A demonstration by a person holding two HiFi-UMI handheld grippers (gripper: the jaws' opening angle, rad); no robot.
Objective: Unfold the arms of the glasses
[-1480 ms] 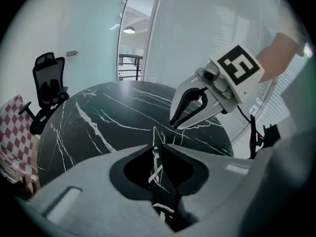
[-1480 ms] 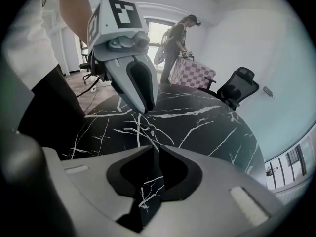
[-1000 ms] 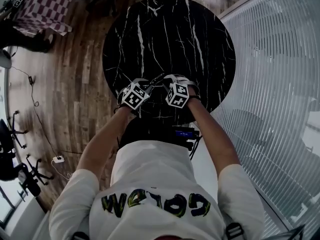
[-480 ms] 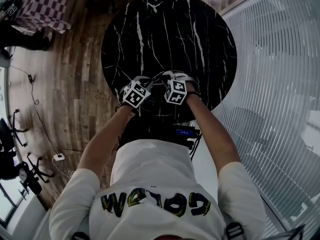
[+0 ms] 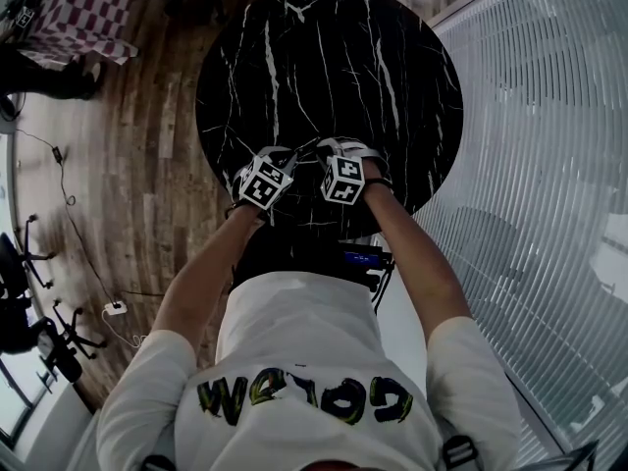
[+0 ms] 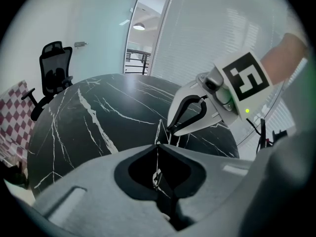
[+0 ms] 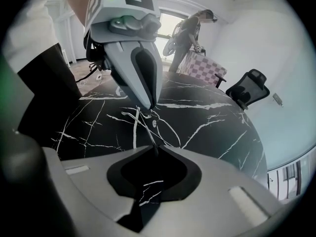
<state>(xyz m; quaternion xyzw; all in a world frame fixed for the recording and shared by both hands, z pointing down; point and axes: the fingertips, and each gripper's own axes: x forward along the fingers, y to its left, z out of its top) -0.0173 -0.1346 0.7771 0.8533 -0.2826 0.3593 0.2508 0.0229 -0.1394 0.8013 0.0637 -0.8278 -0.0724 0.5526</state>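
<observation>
Both the left claw (image 6: 158,143) and just-closing right claw (image 7: 152,149) pinch the glasses (image 7: 143,118) (wire-framed).

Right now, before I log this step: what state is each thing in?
glasses: held between both grippers; arms folded or unfolded, cannot tell.
left gripper: shut on the glasses.
right gripper: jaws have just been closing, now pinching the glasses' thin frame.

Black white-veined marble table (image 5: 324,57), pink-checked cloth (image 5: 83,8), brown plank floor (image 5: 137,165).
</observation>
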